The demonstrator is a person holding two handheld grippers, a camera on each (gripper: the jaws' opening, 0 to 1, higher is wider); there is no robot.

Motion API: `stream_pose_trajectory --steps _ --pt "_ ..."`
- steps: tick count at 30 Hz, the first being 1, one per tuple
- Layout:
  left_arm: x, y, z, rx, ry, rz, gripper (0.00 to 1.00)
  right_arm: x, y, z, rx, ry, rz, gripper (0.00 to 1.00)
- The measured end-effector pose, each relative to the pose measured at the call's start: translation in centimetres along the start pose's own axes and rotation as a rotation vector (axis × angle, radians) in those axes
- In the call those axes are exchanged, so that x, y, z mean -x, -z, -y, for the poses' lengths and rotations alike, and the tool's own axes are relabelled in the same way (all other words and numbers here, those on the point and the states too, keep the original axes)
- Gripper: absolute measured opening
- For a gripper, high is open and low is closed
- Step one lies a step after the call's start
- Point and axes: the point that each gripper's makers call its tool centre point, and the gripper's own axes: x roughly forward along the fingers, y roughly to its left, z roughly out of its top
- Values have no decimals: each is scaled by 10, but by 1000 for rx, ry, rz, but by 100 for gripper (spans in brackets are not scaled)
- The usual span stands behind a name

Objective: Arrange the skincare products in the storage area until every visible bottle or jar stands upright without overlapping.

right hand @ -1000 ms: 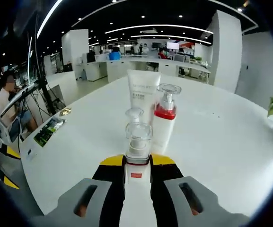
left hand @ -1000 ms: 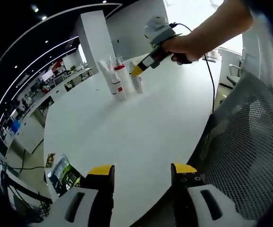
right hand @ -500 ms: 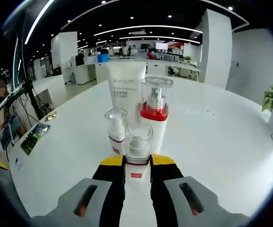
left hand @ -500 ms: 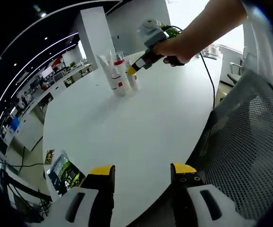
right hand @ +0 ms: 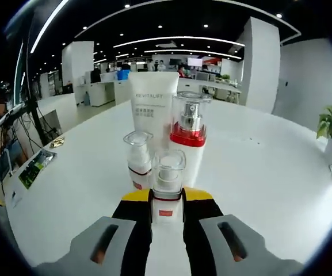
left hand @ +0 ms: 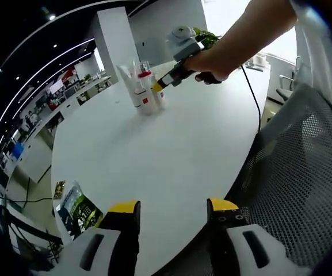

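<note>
A small clear-capped bottle (right hand: 167,192) is clamped between the jaws of the right gripper (right hand: 167,202), just in front of 3 upright products: a white tube (right hand: 153,102), a red-collared pump bottle (right hand: 187,141) and a small pump bottle (right hand: 138,161). It is best lowered straight onto the white table (right hand: 258,167) (clear of its neighbours), then let go. Its long axis stands vertical, cap up. The left gripper (left hand: 171,208) hangs empty, jaws apart, well back from the group.

Both claws are showing yellow tips on grey bodies with oval slots: the left claw (left hand: 173,214) and the right claw (right hand: 167,202). A black cable (left hand: 255,102) is trailing from the right one.
</note>
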Motion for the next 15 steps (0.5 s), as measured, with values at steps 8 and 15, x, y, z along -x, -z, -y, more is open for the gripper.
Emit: stream_pose_trajectory --steps 8,15 --pt "-1 4 -1 -9 -5 -20 46 0 -3 6 -89 85 2 18" --pt "0 3 -1 -5 -5 -17 46 -9 -4 7 -98 101 -10 18"
